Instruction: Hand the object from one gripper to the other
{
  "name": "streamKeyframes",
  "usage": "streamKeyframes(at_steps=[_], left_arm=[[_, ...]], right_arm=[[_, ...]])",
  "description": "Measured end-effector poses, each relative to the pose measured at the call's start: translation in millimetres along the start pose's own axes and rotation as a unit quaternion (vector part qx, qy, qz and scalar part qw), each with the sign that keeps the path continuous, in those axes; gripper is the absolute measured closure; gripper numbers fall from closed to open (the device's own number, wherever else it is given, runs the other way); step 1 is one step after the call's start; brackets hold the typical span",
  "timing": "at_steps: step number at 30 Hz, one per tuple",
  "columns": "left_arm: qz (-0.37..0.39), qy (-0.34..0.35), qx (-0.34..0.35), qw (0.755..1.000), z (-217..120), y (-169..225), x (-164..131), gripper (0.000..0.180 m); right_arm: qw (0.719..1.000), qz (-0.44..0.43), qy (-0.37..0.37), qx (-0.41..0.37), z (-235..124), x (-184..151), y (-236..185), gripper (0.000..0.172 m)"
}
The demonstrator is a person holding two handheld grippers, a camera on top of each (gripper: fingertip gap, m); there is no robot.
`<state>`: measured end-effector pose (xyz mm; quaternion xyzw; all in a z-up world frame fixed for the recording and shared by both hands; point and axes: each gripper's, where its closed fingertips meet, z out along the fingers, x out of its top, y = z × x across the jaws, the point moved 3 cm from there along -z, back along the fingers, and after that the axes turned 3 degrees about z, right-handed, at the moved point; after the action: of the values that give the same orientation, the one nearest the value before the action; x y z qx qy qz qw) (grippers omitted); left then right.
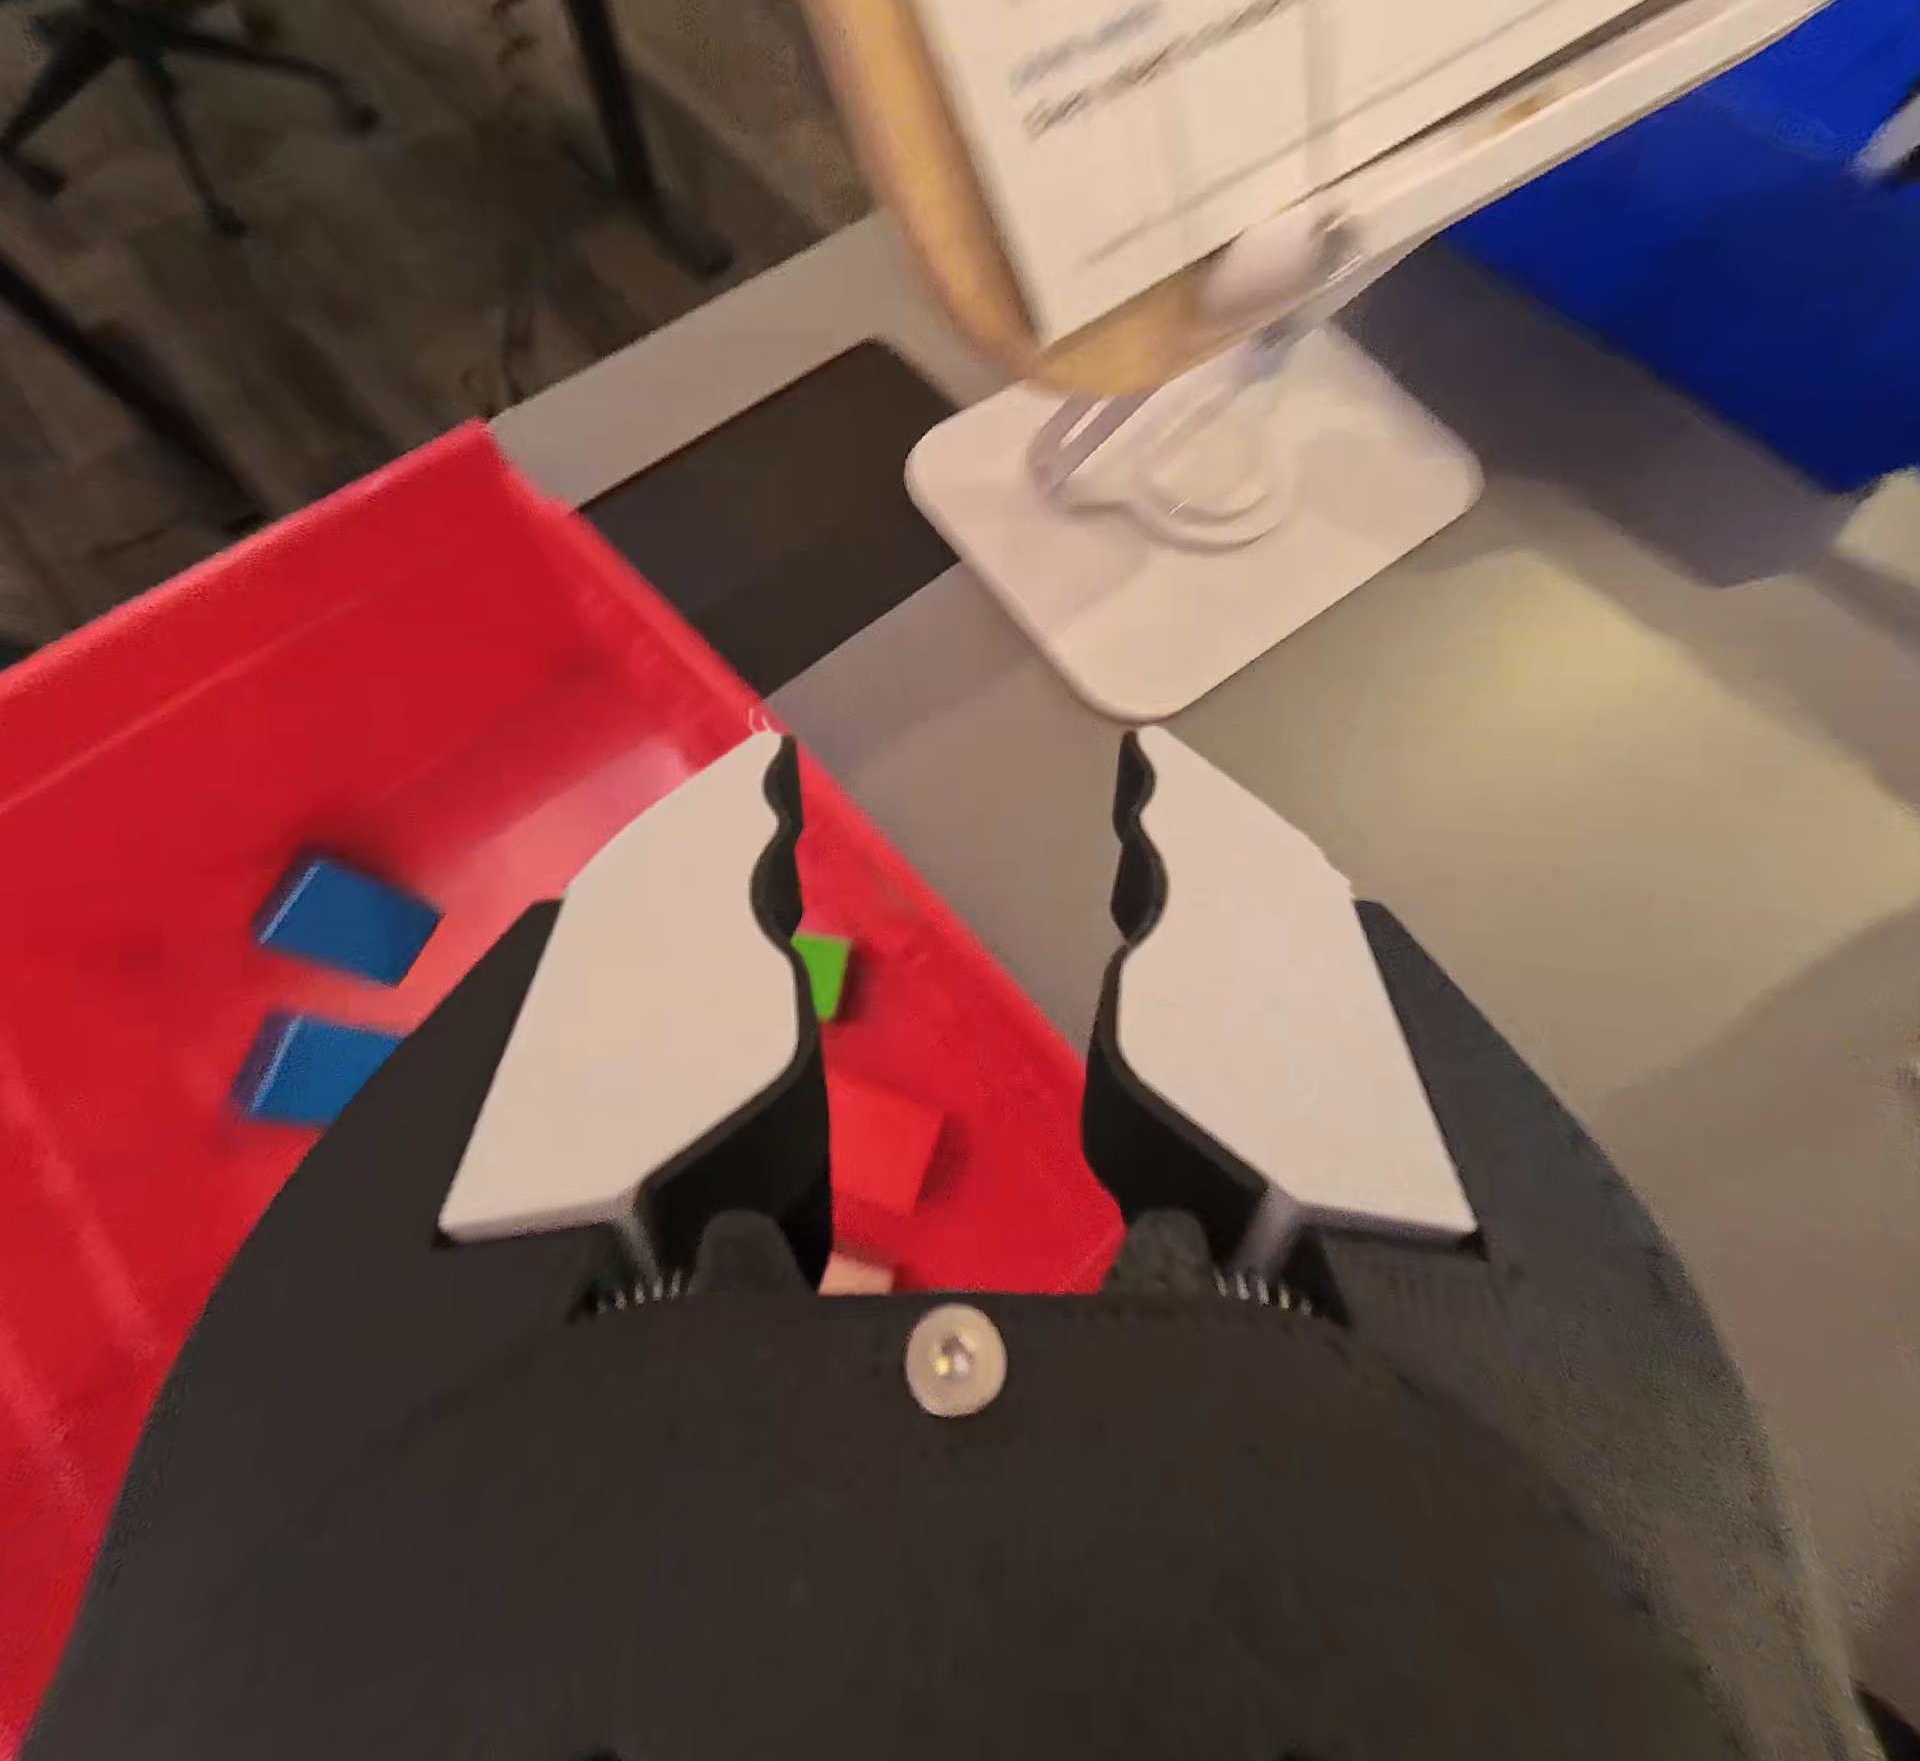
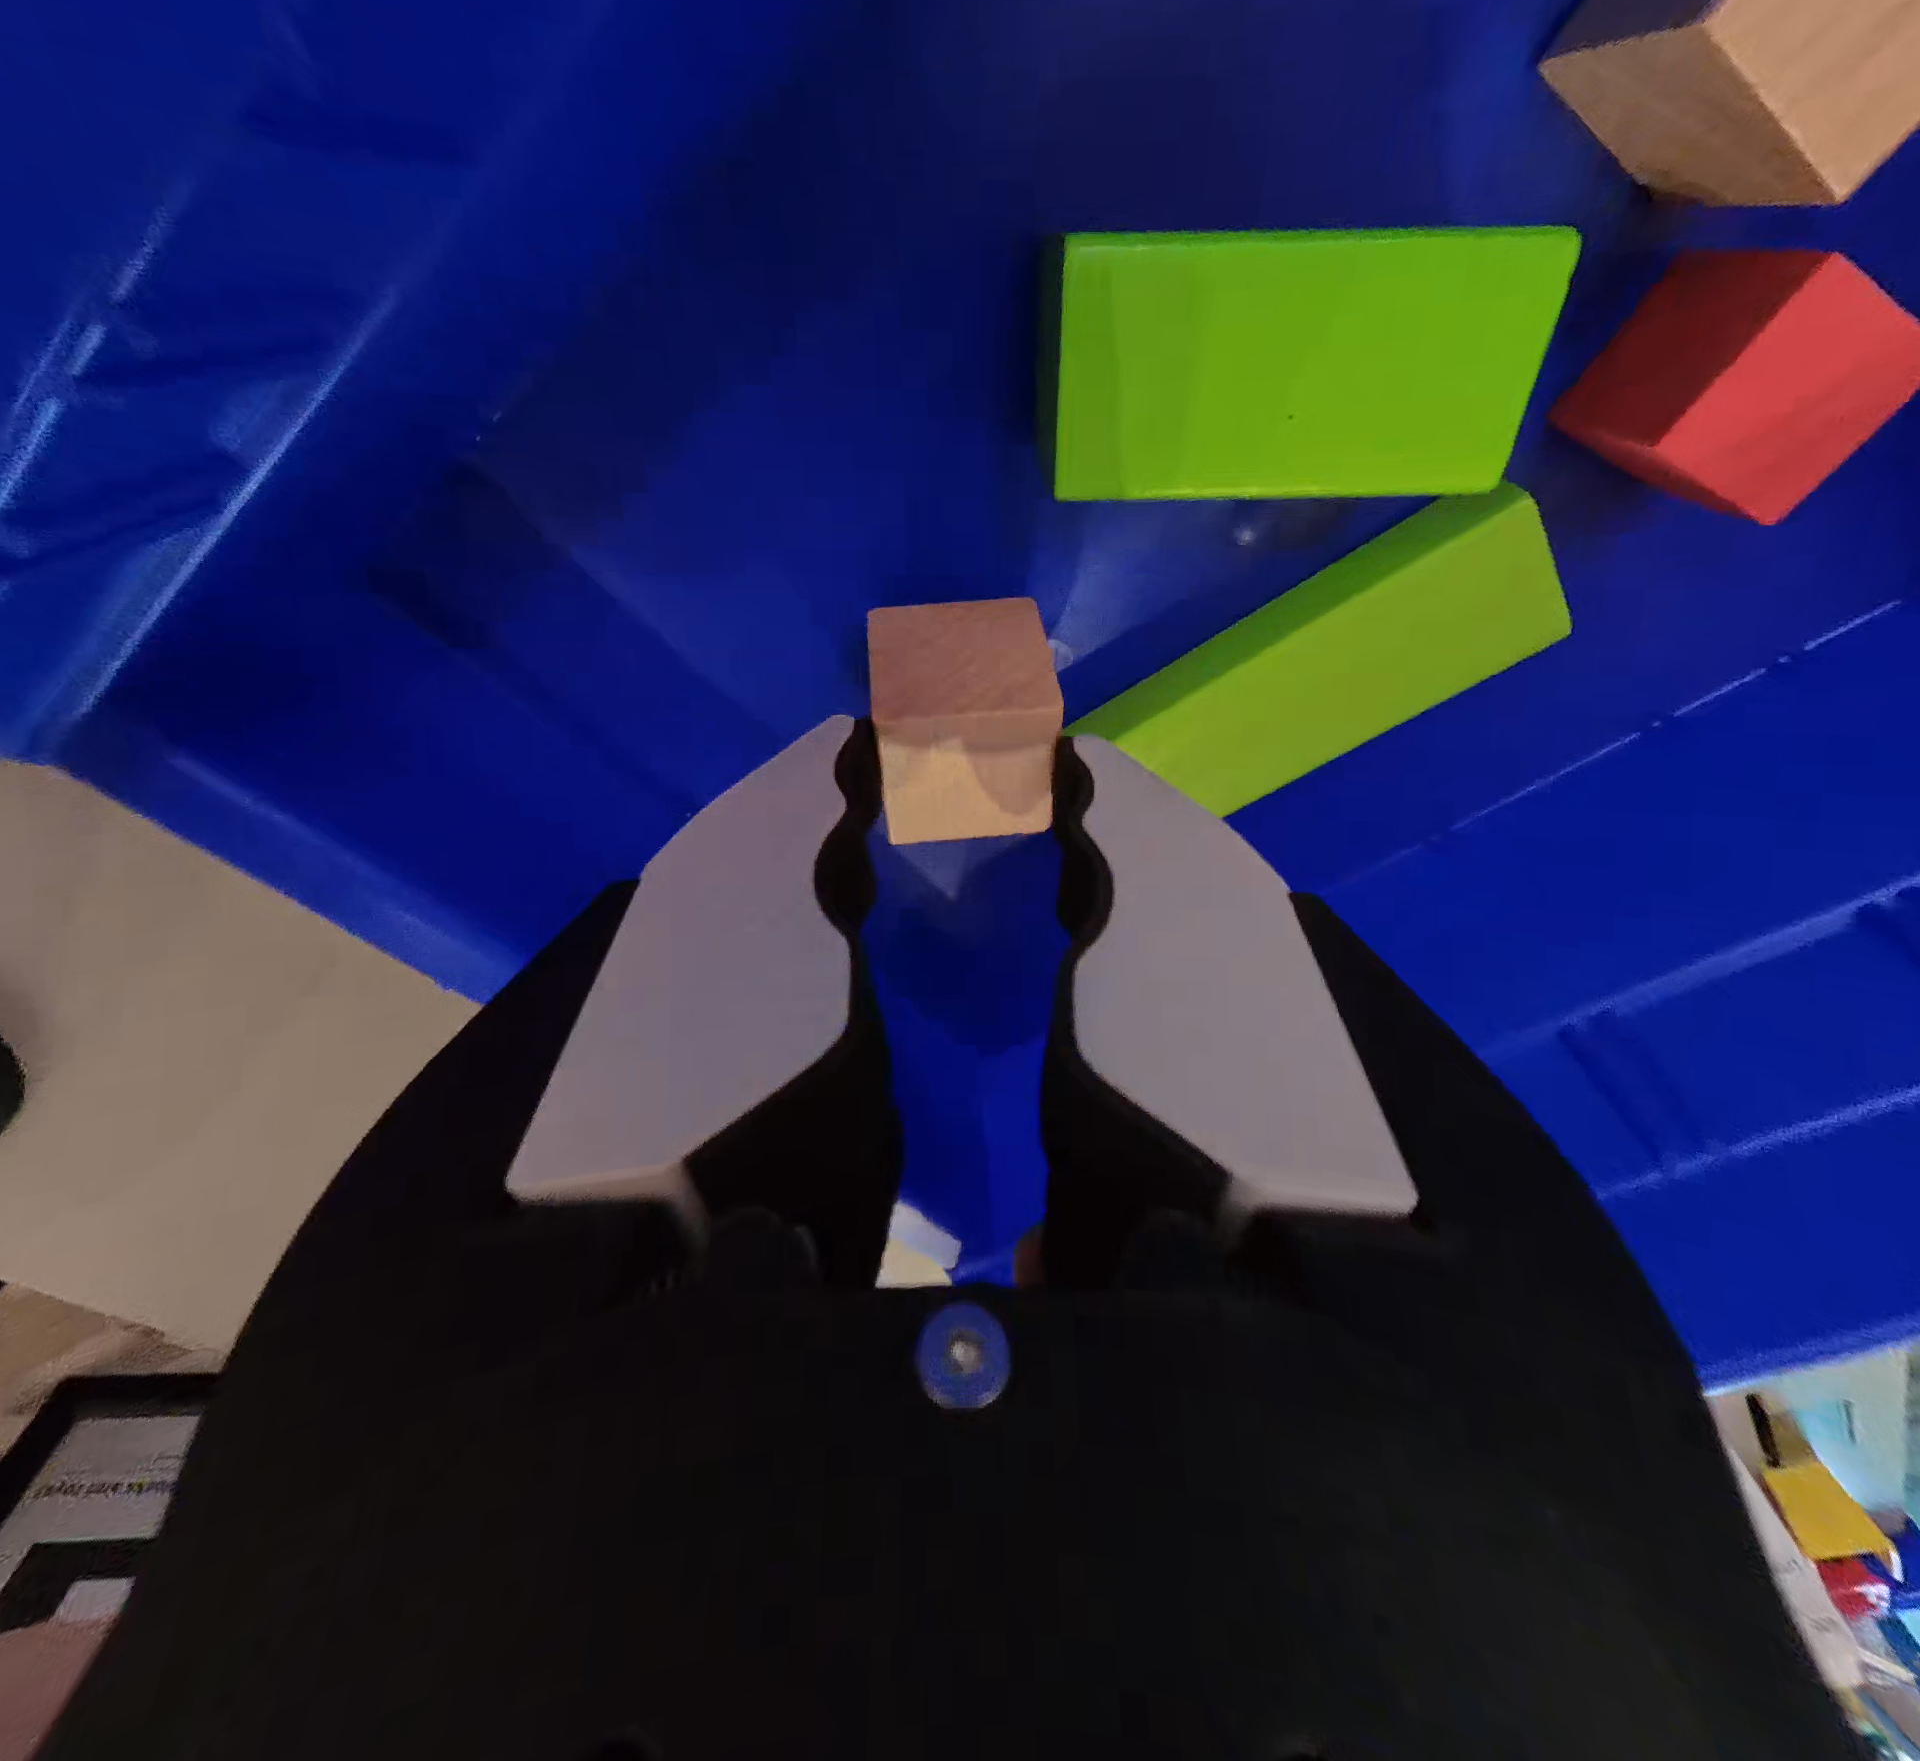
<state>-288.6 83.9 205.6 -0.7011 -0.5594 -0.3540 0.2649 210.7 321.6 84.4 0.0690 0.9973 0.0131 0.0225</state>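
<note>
Right wrist view looks down into a large blue bin (image 2: pixel 520 257) whose floor fills most of the frame. Several blocks lie loose in it: a flat green block (image 2: pixel 1299 361), a long green block (image 2: pixel 1351 651) angled beside it, a red block (image 2: pixel 1756 381) and a plain wooden block (image 2: pixel 1745 49) toward the far right. The right gripper (image 2: pixel 961 755) is closed on a small natural-wood cube (image 2: pixel 961 724), its dark ribbed fingertip pads (image 2: pixel 847 781) pressed against opposite faces. Only the nearer half of the cube sits between the tips, and the rest juts forward. That shallow hold probably lets the cube be set down among the others without the fingers striking the bin floor. Whether the cube rests on the floor or hangs just above it cannot be told.

Left wrist view is motion-blurred and tilted. A red bin (image 1: pixel 312 672) lies to the left on a grey table (image 1: pixel 1558 880), holding two blue blocks (image 1: pixel 348 922), a green block (image 1: pixel 826 973) and a red block (image 1: pixel 883 1150). A white stand (image 1: pixel 1195 568) with a framed sheet rises ahead. The left gripper (image 1: pixel 956 797) is spread wide with nothing between its fingers, hanging over the red bin's near edge. Judging by this, the cube is now in the right gripper's keeping, and the left is free to fetch another block.
</note>
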Motion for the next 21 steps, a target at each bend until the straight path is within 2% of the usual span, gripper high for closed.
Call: streamKeyframes(at_steps=[7,8,9,14,17,21], left_arm=[[-0.024,-0.115,0.094,0.989,11.9,-62.6,-46.5,0.121],[-0.026,-0.129,0.114,0.985,14.4,-74.9,-50.5,0.118],[-0.032,-0.13,0.131,0.982,17.2,-87.0,-51.8,0.119],[-0.14,-0.199,0.218,0.945,43.2,-153.8,-76.5,0.114],[-0.203,-0.237,0.218,0.925,65.6,-174.2,-96.3,0.113],[-0.269,-0.24,0.22,0.906,83.6,-189.3,-112.9,0.115]], right_arm=[[1.0,-0.004,-0.016,0.0,4.9,9.7,-1.0,0.14],[1.0,-0.001,-0.013,0.001,5.1,10.3,-1.5,0.136],[1.0,0.004,-0.007,0.002,4.3,11.0,-2.2,0.124],[0.999,0.014,0.044,-0.021,-12.8,17.8,-6.2,0.12],[0.997,0.013,0.061,-0.037,-22.8,21.2,-10.6,0.121],[0.995,0.006,0.079,-0.053,-32.5,23.9,-16.8,0.125]])
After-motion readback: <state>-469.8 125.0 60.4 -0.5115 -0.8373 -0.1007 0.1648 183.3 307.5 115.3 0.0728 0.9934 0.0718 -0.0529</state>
